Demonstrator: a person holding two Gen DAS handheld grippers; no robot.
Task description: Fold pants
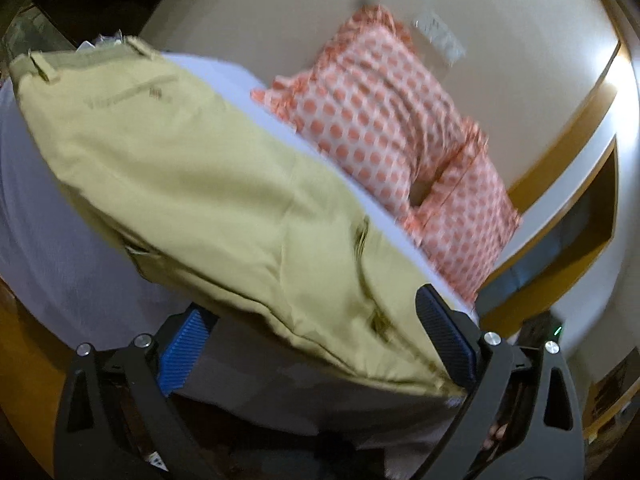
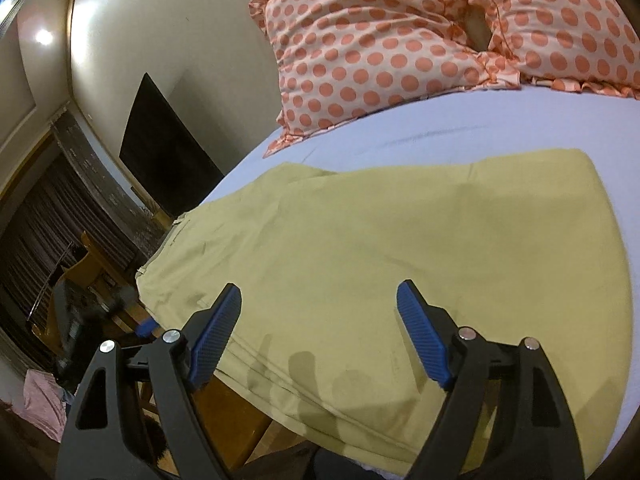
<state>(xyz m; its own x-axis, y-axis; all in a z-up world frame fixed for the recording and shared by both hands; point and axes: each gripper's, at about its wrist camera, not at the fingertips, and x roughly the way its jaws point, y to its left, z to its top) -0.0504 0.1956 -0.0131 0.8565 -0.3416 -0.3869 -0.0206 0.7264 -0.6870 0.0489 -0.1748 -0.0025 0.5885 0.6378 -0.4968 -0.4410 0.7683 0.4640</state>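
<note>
The pants (image 2: 360, 264) are laid on the bed sheet (image 2: 460, 128), already doubled lengthwise into a long khaki slab, with the waistband towards the bed's far side and the near edge hanging slightly past the mattress edge. In the left wrist view, the same pants (image 1: 192, 168) are seen running from the belt loops at the far end down to the hem between the fingers; that view is smeared by motion, so fine detail cannot be read there.

The left gripper (image 1: 320, 344) is spread wide with the hem end lying between its pads, and no pinch is seen; the right gripper (image 2: 320, 332) is likewise released, poised over the near edge and grasping nothing.

Several risks are judged from this layout: only the top layer may be caught if the jaws close shallowly, so that the stacked legs would slide apart; the overhanging edge may be dragged off the mattress; the sheet may be pinched with the cloth and pulled into a ridge.

The fabric appears to be a matte, mid-weight cotton twill, softly creased, with stitched seams; the sheet is smooth and pale lilac; the polka-dot pillows (image 2: 420, 36), plump and frilled, are set well apart at the wall; the pads are ribbed blue rubber on black frames.
</note>
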